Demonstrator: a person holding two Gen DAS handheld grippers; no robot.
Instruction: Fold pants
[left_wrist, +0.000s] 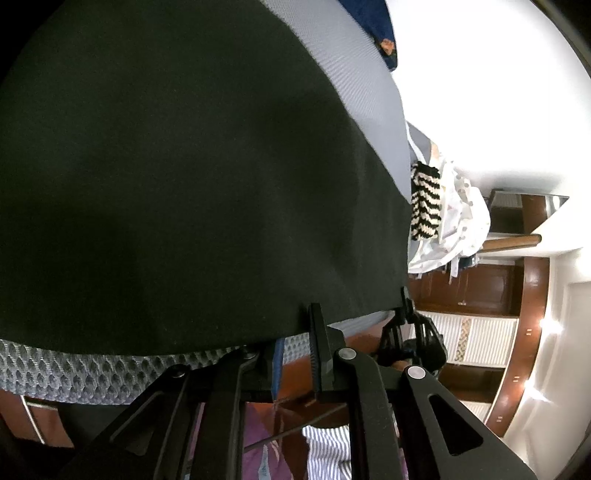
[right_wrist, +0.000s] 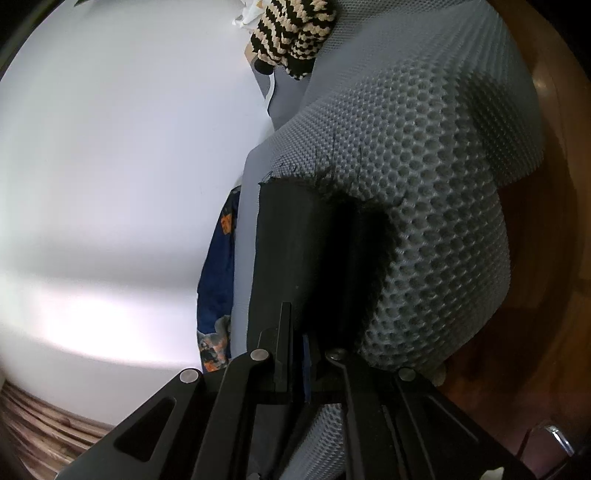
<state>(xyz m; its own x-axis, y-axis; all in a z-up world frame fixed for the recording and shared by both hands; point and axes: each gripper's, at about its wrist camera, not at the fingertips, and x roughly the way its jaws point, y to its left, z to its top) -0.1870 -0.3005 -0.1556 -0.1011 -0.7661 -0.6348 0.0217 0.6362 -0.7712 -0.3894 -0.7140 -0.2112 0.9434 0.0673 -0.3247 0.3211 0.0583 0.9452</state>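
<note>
The black pants (left_wrist: 177, 177) lie spread over a grey mesh mattress (left_wrist: 362, 96) and fill most of the left wrist view. My left gripper (left_wrist: 295, 332) is at their near edge, jaws closed down on the fabric edge. In the right wrist view a folded black pant end (right_wrist: 291, 236) with a frayed hem stands between the fingers of my right gripper (right_wrist: 299, 332), which is shut on it beside the mattress (right_wrist: 443, 206) edge. The right gripper also shows in the left wrist view (left_wrist: 406, 306), at the pants' right corner.
A black-and-cream zigzag knit (left_wrist: 424, 203) and white clothes (left_wrist: 461, 221) are piled at the mattress end; the knit also shows in the right wrist view (right_wrist: 291, 37). A blue patterned cloth (right_wrist: 218, 280) lies beside the mattress. Brown wooden cabinets (left_wrist: 480, 288) stand beyond.
</note>
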